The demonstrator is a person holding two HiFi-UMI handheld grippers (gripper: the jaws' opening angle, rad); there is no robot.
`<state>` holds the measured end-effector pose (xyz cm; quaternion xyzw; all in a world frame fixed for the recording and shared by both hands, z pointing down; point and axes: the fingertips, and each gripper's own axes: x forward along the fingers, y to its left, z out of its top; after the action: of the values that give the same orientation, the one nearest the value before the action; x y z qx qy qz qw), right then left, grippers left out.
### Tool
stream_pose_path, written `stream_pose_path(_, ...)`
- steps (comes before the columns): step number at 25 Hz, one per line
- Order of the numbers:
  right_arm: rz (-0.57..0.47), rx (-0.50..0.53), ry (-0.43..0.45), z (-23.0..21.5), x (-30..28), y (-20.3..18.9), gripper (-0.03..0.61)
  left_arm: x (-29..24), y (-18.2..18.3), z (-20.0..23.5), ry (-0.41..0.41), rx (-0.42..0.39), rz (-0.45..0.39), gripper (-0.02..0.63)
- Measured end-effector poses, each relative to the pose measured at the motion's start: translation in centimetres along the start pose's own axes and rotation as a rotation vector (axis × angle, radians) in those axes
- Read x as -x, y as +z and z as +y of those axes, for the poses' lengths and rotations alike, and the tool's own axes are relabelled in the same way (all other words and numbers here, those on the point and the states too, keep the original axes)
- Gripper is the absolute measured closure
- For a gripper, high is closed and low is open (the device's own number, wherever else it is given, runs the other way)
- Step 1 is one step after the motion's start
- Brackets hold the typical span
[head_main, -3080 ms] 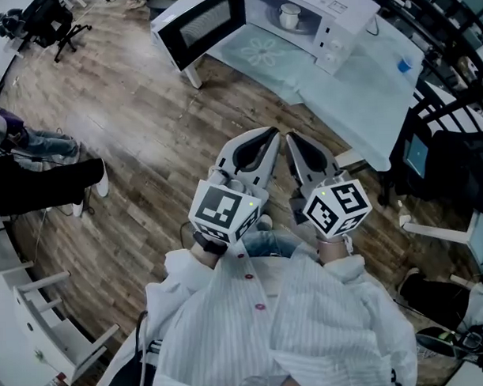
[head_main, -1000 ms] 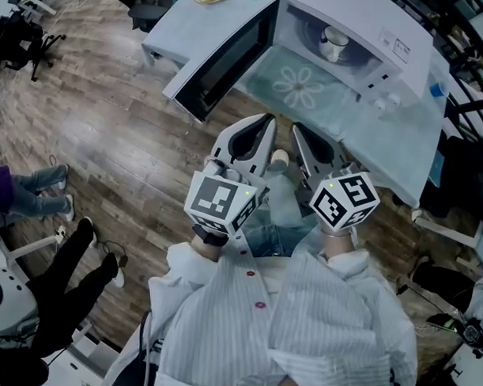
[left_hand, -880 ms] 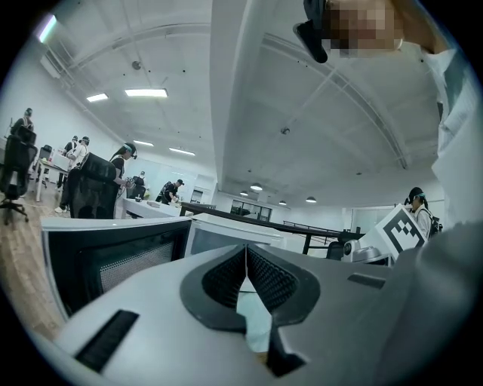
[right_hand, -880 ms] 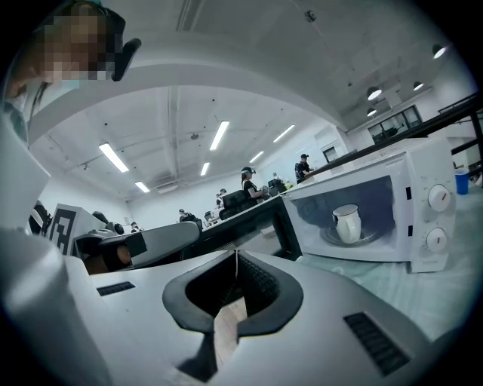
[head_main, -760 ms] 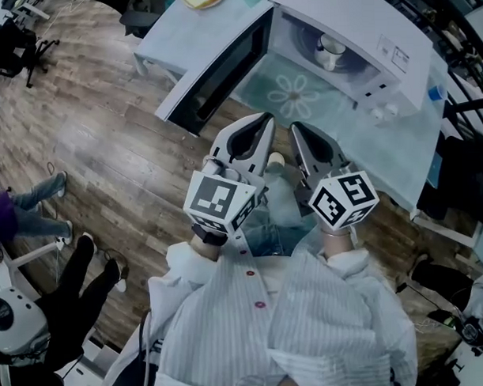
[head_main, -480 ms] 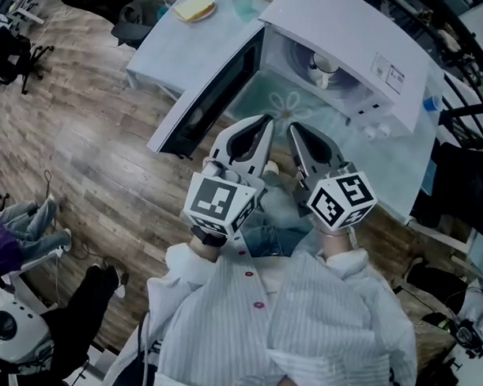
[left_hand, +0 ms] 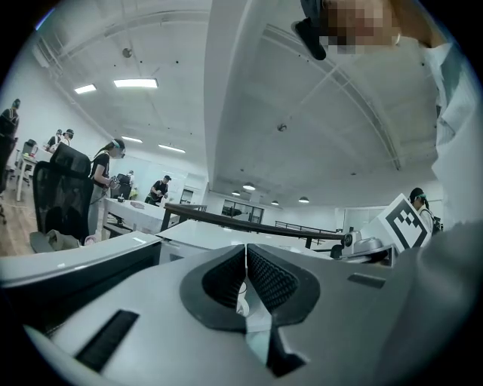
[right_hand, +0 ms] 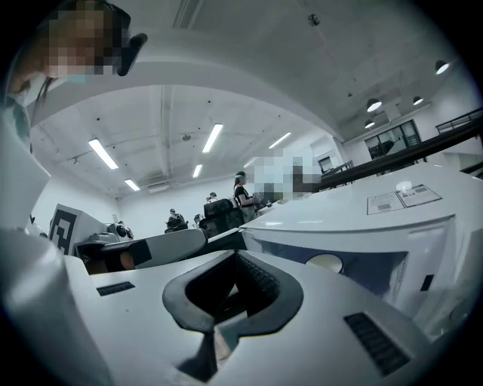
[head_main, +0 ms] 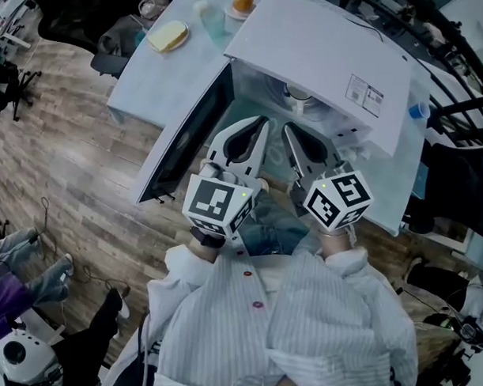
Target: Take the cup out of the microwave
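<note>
Seen from above: a left gripper and right gripper, side by side with jaws together, point at an open microwave on a table. A cup sits inside.

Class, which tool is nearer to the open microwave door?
Left. In the head view the left tool is beside the door, just to its right; the right tool lies farther right, facing the microwave.

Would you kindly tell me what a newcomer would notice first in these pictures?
The white microwave stands on the table at the top of the head view, its door wide open and a cup inside. Just before it, the left tool and right tool are held side by side, both shut and empty.
</note>
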<state>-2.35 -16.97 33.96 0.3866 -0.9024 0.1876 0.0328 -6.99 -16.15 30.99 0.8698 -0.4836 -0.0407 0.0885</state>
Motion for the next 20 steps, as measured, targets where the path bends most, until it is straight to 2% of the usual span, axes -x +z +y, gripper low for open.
stream_pose_path(10,-0.004,-0.004,-0.034,-4.9,-0.3,0.8,0.543,-5.2,-1.2,-0.1,-0.024,0.002,0.019,0.597)
stream_pose_path(20,-0.011,-0.055,-0.078,-5.5,-0.7,0.8,0.543,-5.7,-1.2,0.5,-0.067,-0.003,0.059,0.597)
